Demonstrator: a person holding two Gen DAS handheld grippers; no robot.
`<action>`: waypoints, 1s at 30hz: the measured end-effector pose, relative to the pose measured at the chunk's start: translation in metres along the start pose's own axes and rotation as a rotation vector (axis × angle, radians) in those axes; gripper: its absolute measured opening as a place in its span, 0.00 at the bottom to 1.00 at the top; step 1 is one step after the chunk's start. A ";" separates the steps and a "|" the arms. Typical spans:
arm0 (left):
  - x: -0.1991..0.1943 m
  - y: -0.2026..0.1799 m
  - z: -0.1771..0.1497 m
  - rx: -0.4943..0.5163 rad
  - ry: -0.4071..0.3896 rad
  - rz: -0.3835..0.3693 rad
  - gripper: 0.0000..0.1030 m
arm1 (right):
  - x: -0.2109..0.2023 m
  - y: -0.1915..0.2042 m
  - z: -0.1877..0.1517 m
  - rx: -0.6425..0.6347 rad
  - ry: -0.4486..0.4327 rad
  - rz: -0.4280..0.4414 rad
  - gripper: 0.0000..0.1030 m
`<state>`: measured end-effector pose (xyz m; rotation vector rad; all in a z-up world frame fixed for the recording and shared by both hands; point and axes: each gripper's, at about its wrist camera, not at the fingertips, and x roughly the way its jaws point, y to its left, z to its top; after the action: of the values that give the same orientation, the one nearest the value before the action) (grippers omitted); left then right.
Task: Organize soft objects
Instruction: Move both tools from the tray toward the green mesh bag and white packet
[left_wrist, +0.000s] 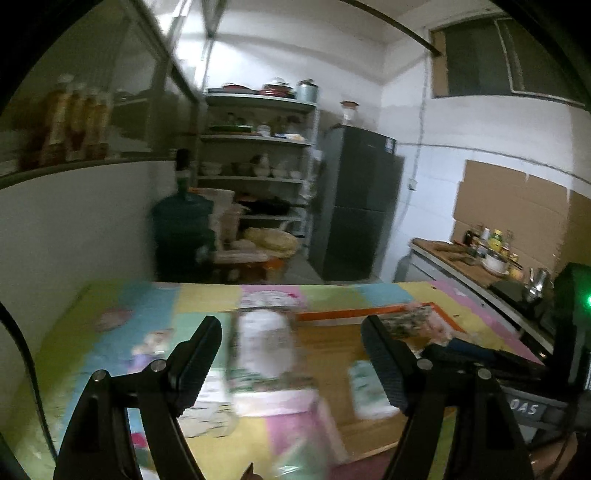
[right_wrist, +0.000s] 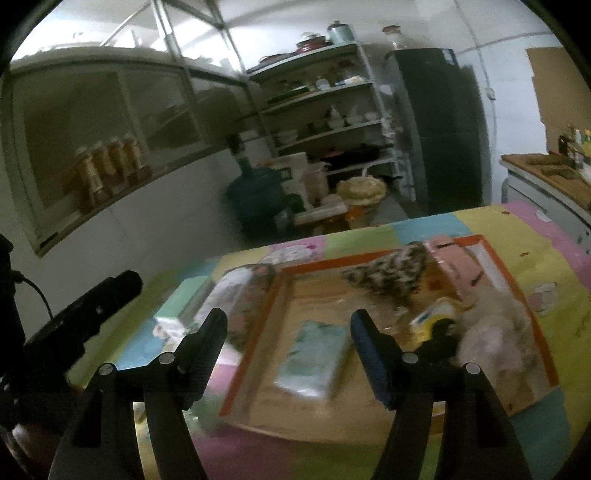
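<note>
An orange-rimmed cardboard tray (right_wrist: 255, 343) lies on a table with a patchwork cloth (right_wrist: 546, 258). In it are a pale green tissue pack (right_wrist: 314, 358), a speckled knit piece (right_wrist: 388, 273), a pink item (right_wrist: 458, 269) and a fluffy cream toy (right_wrist: 498, 332). A patterned soft roll (right_wrist: 240, 295) lies left of the tray. My right gripper (right_wrist: 288, 325) is open above the tissue pack. My left gripper (left_wrist: 291, 332) is open over a blurred clear wrapped pack (left_wrist: 266, 347). The tray rim (left_wrist: 332, 315) and tissue pack (left_wrist: 365, 387) show in the left wrist view.
A blue water jug (right_wrist: 255, 195), a shelf rack of dishes (right_wrist: 332, 110) and a dark fridge (right_wrist: 443, 122) stand beyond the table. A counter with bottles (left_wrist: 480, 254) runs along the right. A glass cabinet (right_wrist: 110, 147) is on the left wall.
</note>
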<state>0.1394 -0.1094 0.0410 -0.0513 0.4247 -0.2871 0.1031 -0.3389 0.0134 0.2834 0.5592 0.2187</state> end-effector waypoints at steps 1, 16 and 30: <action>-0.003 0.009 0.000 -0.007 -0.005 0.015 0.76 | 0.001 0.007 -0.003 -0.007 0.004 0.008 0.70; -0.057 0.132 -0.040 -0.131 -0.030 0.106 0.76 | 0.043 0.122 -0.074 -0.271 0.114 0.065 0.70; -0.059 0.177 -0.083 -0.181 0.054 0.016 0.76 | 0.087 0.133 -0.095 -0.356 0.190 -0.143 0.53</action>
<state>0.1003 0.0781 -0.0305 -0.2170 0.5039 -0.2345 0.1055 -0.1706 -0.0635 -0.1248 0.7133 0.2036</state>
